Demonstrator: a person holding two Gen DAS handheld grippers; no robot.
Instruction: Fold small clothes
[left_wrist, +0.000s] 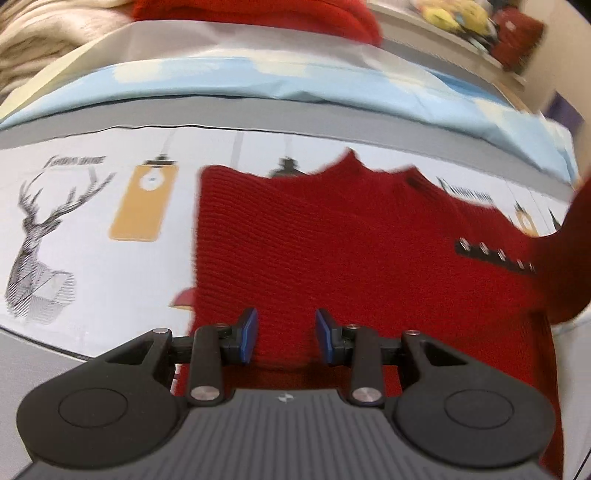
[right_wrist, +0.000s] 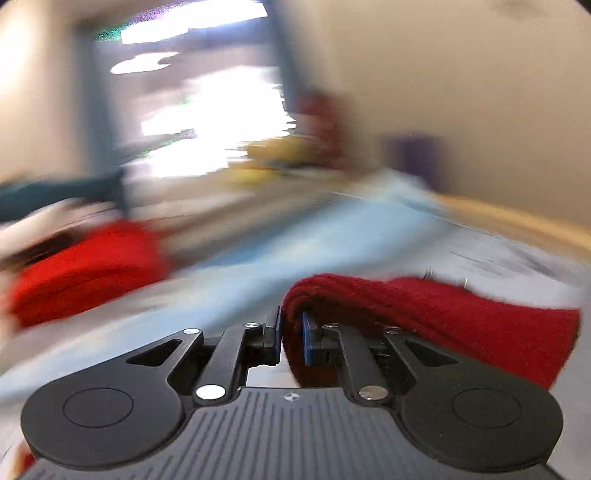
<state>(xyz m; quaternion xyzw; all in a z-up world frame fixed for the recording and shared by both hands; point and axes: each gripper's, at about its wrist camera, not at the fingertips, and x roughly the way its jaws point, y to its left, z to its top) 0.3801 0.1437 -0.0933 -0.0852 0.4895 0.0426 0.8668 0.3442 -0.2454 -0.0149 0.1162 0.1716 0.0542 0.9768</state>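
Behind red sweater (left_wrist: 332, 240): folded red pile (left_wrist: 258, 14); right tongs (right_wrist: 291, 338) clamp sweater, left tongs (left_wrist: 285, 339) straddle hem.

Little is legible. Dark slanted lettering is showing on the pale printed tablecloth (left_wrist: 92, 258) above the line-drawn stag's head (left_wrist: 40, 236) near its left edge, but blur is keeping the words (left_wrist: 78, 161) from being read. A second, similar line of lettering (left_wrist: 467, 192) is sitting towards the cloth's right edge, equally blurred. A small round emblem (left_wrist: 284, 397) is marking the grey ribbed gripper housing; no letters are discernible in it.
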